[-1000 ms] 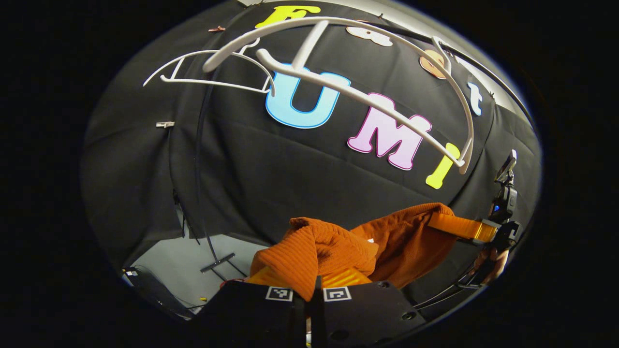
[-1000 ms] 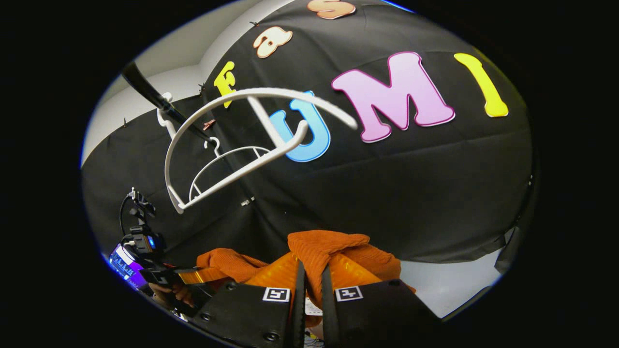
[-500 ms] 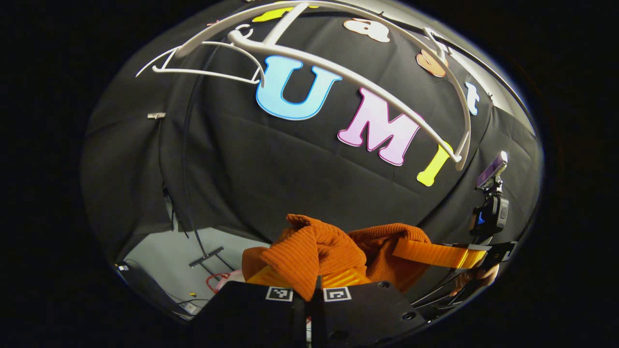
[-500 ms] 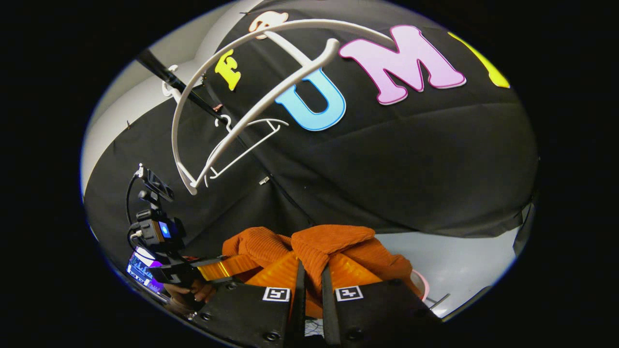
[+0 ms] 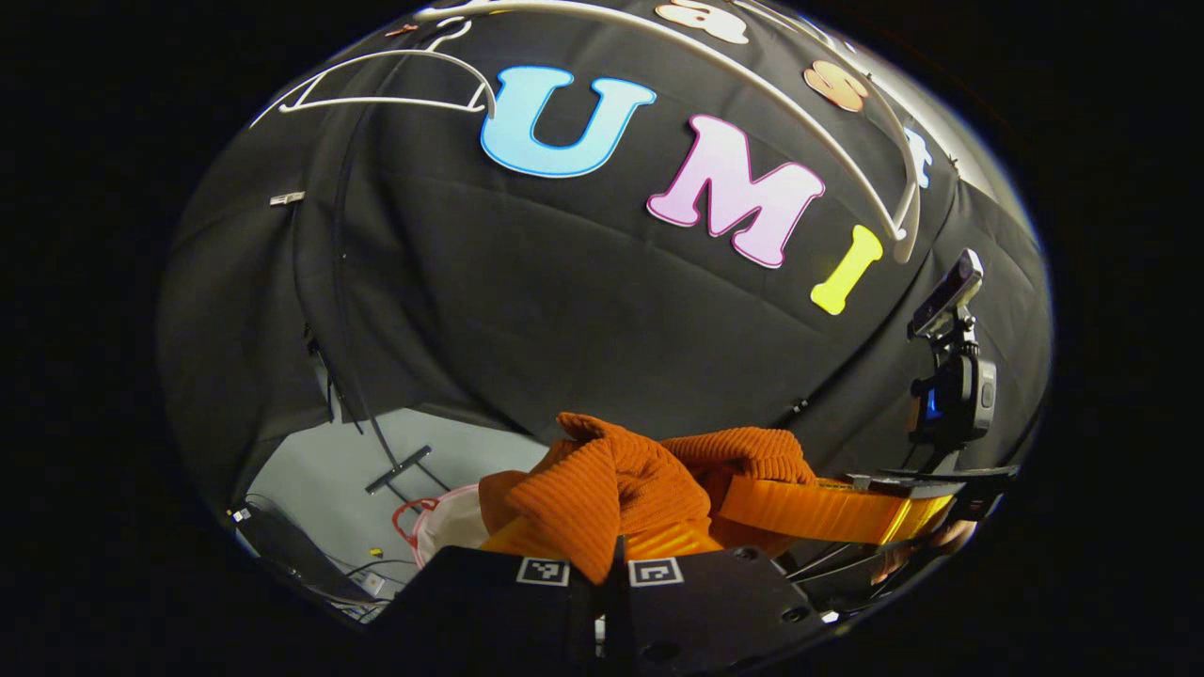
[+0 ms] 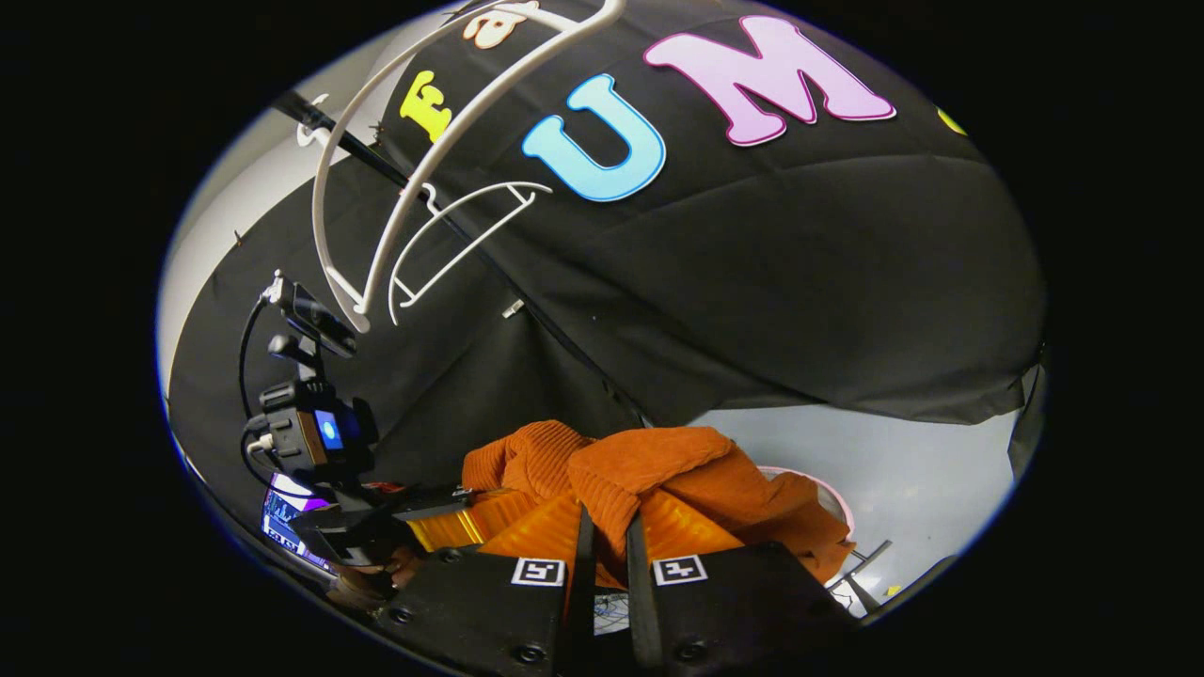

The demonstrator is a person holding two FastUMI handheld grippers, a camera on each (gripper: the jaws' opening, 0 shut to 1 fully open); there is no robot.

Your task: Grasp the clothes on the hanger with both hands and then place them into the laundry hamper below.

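We hold the orange sweater (image 5: pixel 602 489) bunched between both tools: the left hand-held gripper (image 5: pixel 602 555) is clenched on one fold, the right hand-held gripper (image 6: pixel 603 527) on another. Above them hangs the white hanger (image 6: pixel 376 188); the hamper (image 5: pixel 442 517) is below the left one.

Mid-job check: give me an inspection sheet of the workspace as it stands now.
Surface: grey floor below.
Job's things: orange knit garment off the white hanger, bunched between both claws; hamper rim visible beneath.
Clutter: a second white hanger on the black rail.
Grippers: left claw and right claw each pinch a fold of the garment.
Cables: loose leads on the floor.
Surroundings: black cloth wall.
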